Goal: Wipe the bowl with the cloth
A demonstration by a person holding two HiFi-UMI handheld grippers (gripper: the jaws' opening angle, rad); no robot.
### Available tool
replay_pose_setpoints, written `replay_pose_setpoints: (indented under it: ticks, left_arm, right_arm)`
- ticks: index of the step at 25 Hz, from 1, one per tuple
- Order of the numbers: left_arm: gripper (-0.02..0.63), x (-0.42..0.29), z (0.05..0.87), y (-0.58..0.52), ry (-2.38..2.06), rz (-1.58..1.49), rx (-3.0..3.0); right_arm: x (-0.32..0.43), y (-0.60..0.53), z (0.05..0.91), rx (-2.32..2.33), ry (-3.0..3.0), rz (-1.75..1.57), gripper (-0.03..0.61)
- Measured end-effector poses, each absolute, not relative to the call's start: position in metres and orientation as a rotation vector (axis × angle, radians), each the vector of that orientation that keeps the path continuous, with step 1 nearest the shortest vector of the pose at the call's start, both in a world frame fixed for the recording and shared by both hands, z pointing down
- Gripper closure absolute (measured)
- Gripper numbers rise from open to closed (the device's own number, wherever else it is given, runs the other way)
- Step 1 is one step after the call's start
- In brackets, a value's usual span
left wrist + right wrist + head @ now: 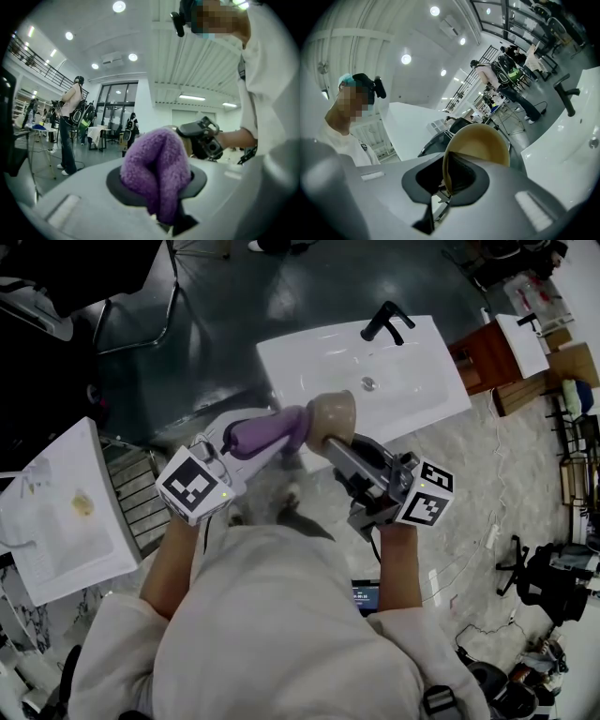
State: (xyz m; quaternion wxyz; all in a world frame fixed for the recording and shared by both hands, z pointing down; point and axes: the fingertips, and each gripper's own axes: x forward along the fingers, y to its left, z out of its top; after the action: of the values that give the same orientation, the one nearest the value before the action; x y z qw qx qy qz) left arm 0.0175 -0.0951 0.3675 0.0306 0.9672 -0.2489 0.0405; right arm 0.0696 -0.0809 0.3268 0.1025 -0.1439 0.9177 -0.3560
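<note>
The purple cloth (267,432) is showing a fuzzy, rough pile. The tan bowl (333,413) is looking smooth and faintly satin. The white basin (309,357) is gleaming glossy, and the dark floor (225,306) is shining.

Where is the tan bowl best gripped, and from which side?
Take the bowl by its thin rim, edge-on, one jaw inside and one outside, as the right gripper does. The wall suits narrow jaws, and the hollow is left free for the purple cloth.
</note>
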Motion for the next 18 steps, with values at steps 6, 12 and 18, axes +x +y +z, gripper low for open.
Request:
replay_pose_setpoints:
  ticks: [6, 12, 18]
  left_arm:
    - [0.505, 0.024, 0.354, -0.083, -0.715, 0.055, 2.990]
    - [0.505, 0.025, 0.347, -0.092, -0.791, 0.034, 2.979]
    - [0.505, 0.017, 0.346, -0.108, -0.910, 0.059, 2.961]
  right_arm:
    - [0.068, -0.085, 0.350, -0.585, 2.791, -1.049, 0.561]
    - [0.057, -0.073, 0.361, -0.550, 2.920, -1.019, 0.561]
    - [0.051, -0.065, 0.352, -0.449, 2.932, -1.006, 0.561]
